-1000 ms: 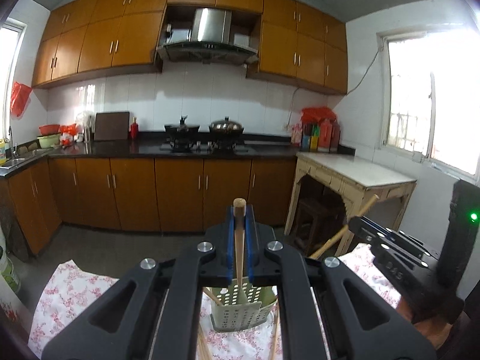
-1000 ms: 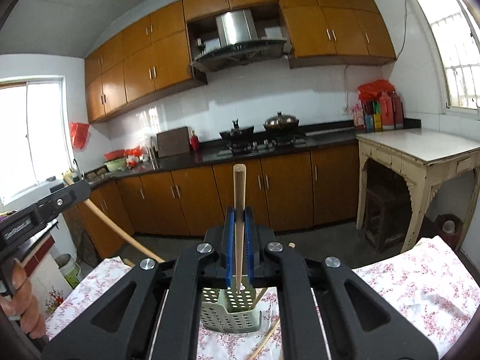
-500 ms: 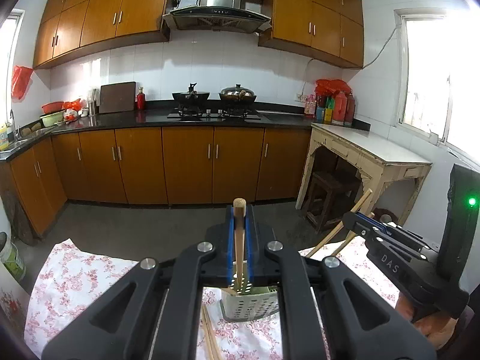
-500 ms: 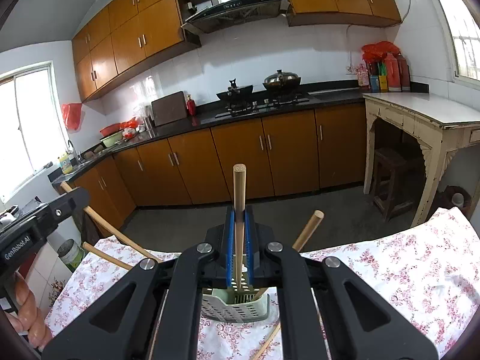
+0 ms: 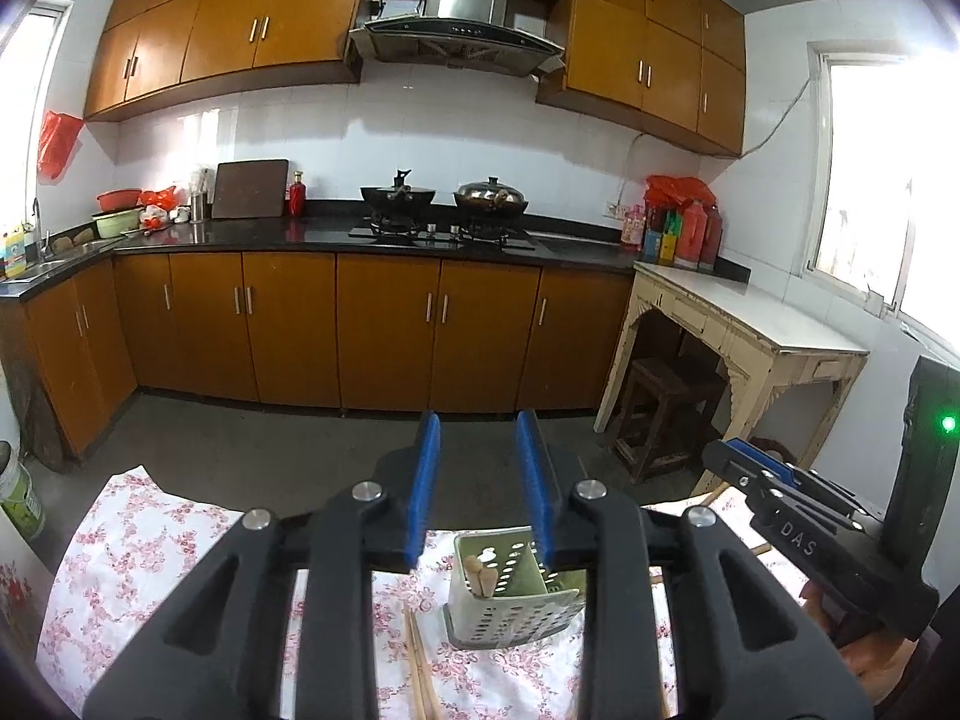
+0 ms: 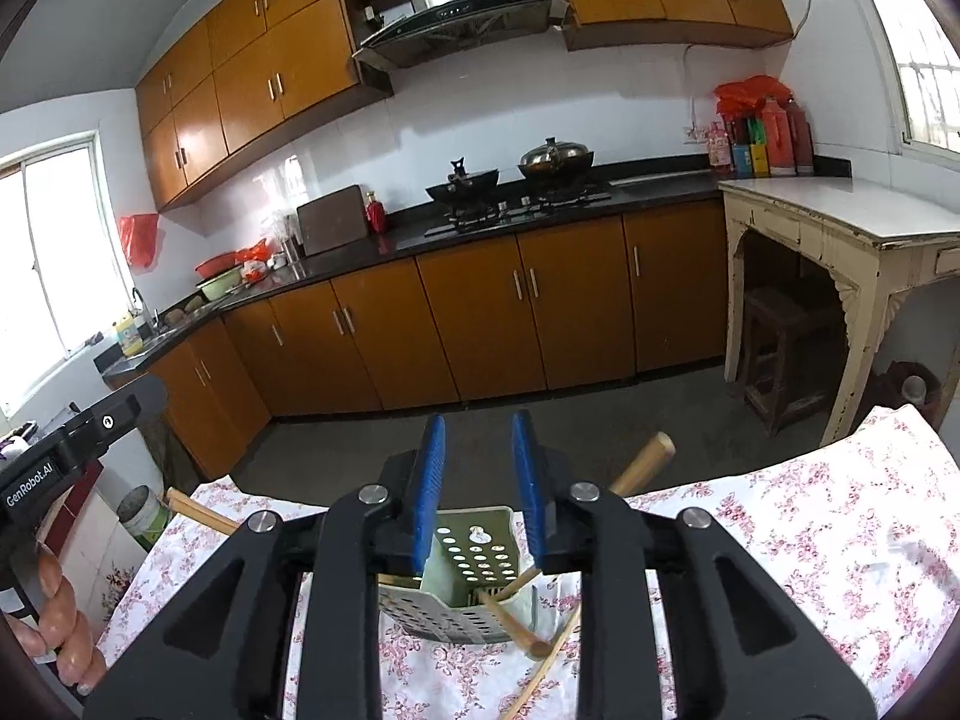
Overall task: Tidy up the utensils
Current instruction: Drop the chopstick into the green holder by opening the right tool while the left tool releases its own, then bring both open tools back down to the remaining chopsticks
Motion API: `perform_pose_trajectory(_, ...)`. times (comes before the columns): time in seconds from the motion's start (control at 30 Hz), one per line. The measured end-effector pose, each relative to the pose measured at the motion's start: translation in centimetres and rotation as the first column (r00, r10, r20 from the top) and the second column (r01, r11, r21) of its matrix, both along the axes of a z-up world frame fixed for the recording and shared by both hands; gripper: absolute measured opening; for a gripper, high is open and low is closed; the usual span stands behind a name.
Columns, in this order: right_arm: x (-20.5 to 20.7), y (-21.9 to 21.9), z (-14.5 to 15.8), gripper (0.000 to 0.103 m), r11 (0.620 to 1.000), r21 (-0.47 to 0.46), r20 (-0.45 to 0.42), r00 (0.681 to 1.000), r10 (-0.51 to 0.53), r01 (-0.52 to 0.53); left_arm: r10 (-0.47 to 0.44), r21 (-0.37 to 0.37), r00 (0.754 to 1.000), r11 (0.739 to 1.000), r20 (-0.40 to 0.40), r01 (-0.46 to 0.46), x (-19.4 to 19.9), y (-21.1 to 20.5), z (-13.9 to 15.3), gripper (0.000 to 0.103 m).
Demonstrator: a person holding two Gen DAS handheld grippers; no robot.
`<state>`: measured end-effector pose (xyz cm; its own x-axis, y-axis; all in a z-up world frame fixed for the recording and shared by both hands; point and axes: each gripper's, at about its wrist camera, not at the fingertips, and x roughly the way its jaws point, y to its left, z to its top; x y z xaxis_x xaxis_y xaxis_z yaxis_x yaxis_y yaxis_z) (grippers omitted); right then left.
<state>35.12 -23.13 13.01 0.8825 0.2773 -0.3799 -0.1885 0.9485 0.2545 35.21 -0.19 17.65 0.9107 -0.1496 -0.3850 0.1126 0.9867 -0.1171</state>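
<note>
You are working over a table (image 6: 840, 540) covered in a floral cloth (image 5: 150, 540), with the far edge facing the kitchen floor. Near the middle of that far edge, a pale green perforated holder (image 5: 510, 594) is standing on the cloth, and in the left wrist view two wooden chopstick ends (image 5: 482, 575) are poking up inside it. In the right wrist view, a chopstick (image 6: 510, 624) is leaning out over the holder's near rim, and another wooden stick (image 6: 645, 459) is angling up behind the holder on its right. More chopsticks (image 5: 420, 666) are lying flat on the cloth just in front of the holder.

You are holding the left claw (image 5: 480, 480) above the holder with its blue pads (image 5: 425, 492) spread apart and nothing between them. The right claw (image 6: 477, 480) is hovering over the same holder, its pads (image 6: 429, 492) likewise spread and gripping nothing. Each claw is showing at the side of the other's view.
</note>
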Motion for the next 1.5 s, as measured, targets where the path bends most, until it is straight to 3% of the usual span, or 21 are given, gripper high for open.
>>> perform_pose_trajectory(0.33,-4.0,-2.2,2.0,0.025,0.999,-0.013,0.075,0.997,-0.034,0.035,0.045,-0.035,0.997,0.998,0.064,-0.043,-4.9,2.7,2.0,0.034)
perform_pose_trajectory(0.53,-7.3,-6.2,0.1,0.028,0.993,-0.038,0.052,0.993,-0.107,0.109,0.125,-0.007,0.989,0.992,0.084,-0.125,-10.0,6.5,0.8,0.039)
perform_pose_trajectory(0.63,-8.4,-8.5,-3.0,0.028,0.982,-0.083,-0.013,0.985,-0.173,0.171,0.178,0.030,0.982,0.983,0.064,-0.180,-11.9,8.3,-1.7,0.042)
perform_pose_trajectory(0.77,-7.8,-9.7,-8.7,0.028,0.974,-0.104,-0.140,0.966,-0.216,0.202,0.218,0.062,0.975,0.974,-0.028,-0.216,-12.2,10.0,-7.1,0.046)
perform_pose_trajectory(0.93,-5.9,-7.3,-15.1,0.028,0.987,-0.099,-0.266,0.952,-0.151,0.129,0.234,0.016,0.952,0.972,-0.195,-0.236,-10.0,10.8,-14.9,0.048)
perform_pose_trajectory(1.1,-4.3,-4.2,-19.2,0.028,0.993,-0.093,-0.353,0.930,-0.102,0.073,0.227,-0.010,0.929,0.971,-0.292,-0.241,-8.8,10.6,-20.2,0.050)
perform_pose_trajectory(1.33,-3.3,-2.6,-21.9,0.026,0.989,-0.135,-0.399,0.911,-0.104,0.054,0.195,0.001,0.918,0.978,-0.345,-0.208,-7.6,9.0,-22.7,0.050)
perform_pose_trajectory(1.5,-3.2,-2.4,-22.1,0.013,0.981,-0.187,-0.396,0.910,-0.126,0.055,0.166,-0.007,0.915,0.983,-0.366,-0.181,-7.0,8.4,-23.6,0.050)
